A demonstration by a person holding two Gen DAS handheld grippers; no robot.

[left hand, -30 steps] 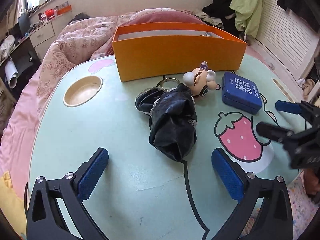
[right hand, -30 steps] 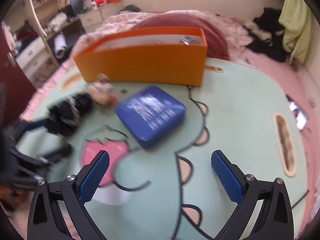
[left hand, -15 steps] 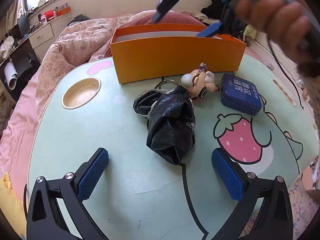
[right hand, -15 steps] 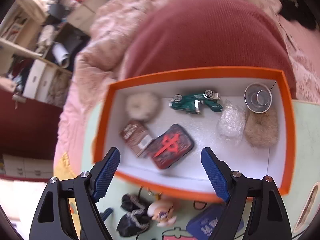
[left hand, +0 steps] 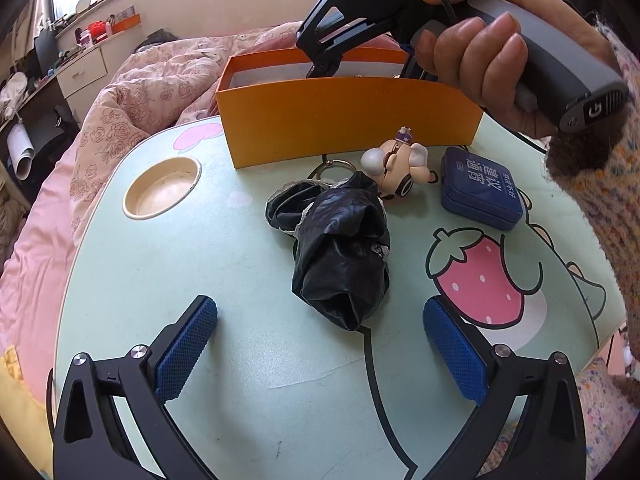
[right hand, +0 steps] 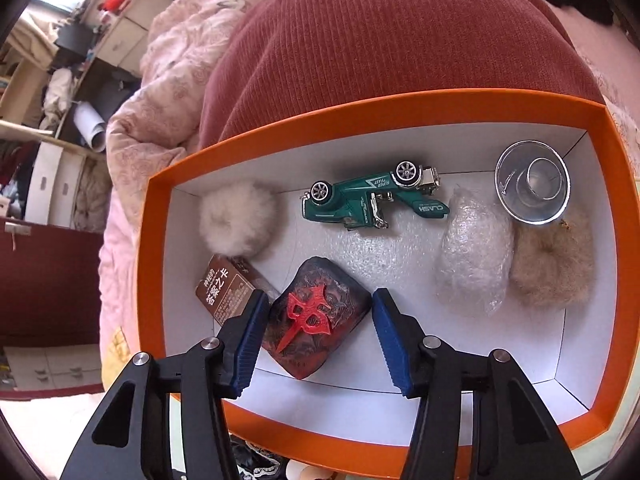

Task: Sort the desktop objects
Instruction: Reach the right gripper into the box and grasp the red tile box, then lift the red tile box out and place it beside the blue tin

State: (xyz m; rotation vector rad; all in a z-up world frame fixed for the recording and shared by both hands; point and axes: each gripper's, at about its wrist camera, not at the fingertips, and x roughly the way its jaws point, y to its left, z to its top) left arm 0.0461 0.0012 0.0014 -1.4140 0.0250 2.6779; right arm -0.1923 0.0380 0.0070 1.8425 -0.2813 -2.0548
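Observation:
My right gripper (right hand: 320,328) points down into the orange box (right hand: 360,110), its jaws closing. Between them lies a dark case with a red cross emblem (right hand: 316,316); the left pad is at its edge and the right pad stands apart from it. In the left wrist view a hand (left hand: 480,48) holds that gripper over the box (left hand: 344,120). My left gripper (left hand: 320,344) hangs open and empty over the table, just short of a crumpled black bag (left hand: 340,256). A small figurine keychain (left hand: 400,168) and a blue tin (left hand: 480,192) lie beyond it.
The box also holds a green toy car (right hand: 372,200), a white pompom (right hand: 236,216), a brown card pack (right hand: 228,288), a bubble-wrap bundle (right hand: 476,256), a tan fur piece (right hand: 552,268) and a glass cup (right hand: 532,188). A round cup recess (left hand: 162,188) is sunk in the table's left side.
My right gripper swung from above the blue tin to over the orange box, came closer to its contents, and its jaws narrowed around the dark case. The left gripper stayed still.

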